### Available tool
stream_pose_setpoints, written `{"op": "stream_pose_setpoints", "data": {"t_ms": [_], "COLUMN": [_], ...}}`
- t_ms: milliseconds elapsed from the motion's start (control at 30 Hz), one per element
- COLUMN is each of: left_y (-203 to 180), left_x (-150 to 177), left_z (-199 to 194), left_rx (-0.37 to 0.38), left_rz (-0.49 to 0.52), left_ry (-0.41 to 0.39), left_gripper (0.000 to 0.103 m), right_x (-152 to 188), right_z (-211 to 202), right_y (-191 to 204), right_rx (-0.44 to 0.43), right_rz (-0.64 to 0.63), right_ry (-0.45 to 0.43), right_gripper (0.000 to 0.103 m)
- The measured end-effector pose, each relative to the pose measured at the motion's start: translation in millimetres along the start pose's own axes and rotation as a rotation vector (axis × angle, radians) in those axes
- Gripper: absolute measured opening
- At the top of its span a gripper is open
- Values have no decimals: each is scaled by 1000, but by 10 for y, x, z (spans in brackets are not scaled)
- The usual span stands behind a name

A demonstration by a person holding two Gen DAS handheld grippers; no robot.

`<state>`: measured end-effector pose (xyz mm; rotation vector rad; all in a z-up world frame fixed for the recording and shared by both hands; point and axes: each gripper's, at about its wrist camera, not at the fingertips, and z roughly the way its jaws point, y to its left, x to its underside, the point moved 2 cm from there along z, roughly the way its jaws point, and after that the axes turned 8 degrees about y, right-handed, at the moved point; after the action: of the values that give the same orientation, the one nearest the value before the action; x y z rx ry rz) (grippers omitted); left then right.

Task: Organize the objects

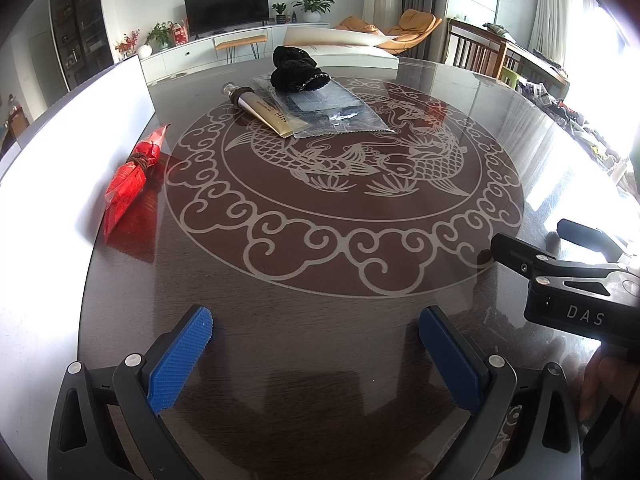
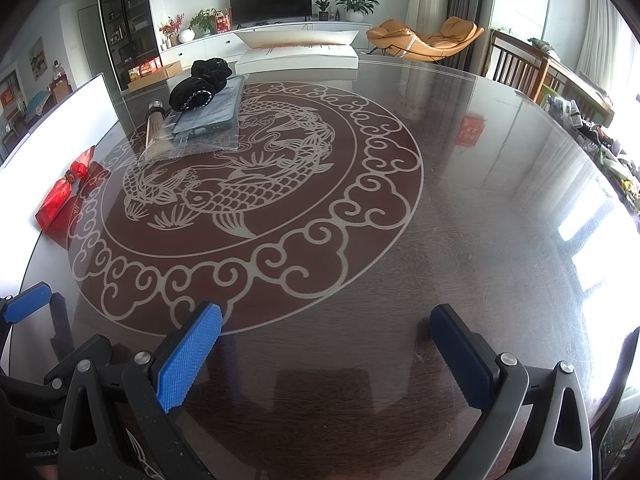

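Four objects lie on the far left part of the dark glass table. A red foil packet tied with cord lies at the left edge. A gold-and-brown tube lies beside a clear plastic bag holding something dark. A black knitted item sits on the bag's far end. My left gripper is open above bare table near the front edge. My right gripper is also open and holds nothing, just to the right of the left one.
A white panel stands along the table's left side behind the red packet. A white box with a raised lid sits at the far edge. Wooden chairs and a cluttered side table stand to the right. A carp pattern covers the table's centre.
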<state>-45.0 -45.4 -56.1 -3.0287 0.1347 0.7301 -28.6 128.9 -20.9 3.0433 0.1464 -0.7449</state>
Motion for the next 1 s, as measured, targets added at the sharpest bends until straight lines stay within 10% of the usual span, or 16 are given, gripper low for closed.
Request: {"op": "stream_pose_setpoints", "data": {"t_ms": [167, 367, 733, 1000], "left_y": [-1, 169, 805, 1005], "left_x": [-17, -545, -1266, -1273], "left_z": [-11, -183, 532, 682], "left_rx": [-18, -240, -440, -167], "left_rz": [2, 1, -148, -299], "left_ry": [3, -144, -54, 37], "left_gripper": [103, 103, 103, 103], "right_x": [1, 2, -2, -4], "right_z": [0, -1, 1, 2], "right_y": [0, 3, 3, 3], "right_rx": [0, 1, 0, -1], "right_rz": [0, 0, 1, 1], "right_ry": [0, 0, 0, 0], "right_gripper": [103, 103, 103, 103]}}
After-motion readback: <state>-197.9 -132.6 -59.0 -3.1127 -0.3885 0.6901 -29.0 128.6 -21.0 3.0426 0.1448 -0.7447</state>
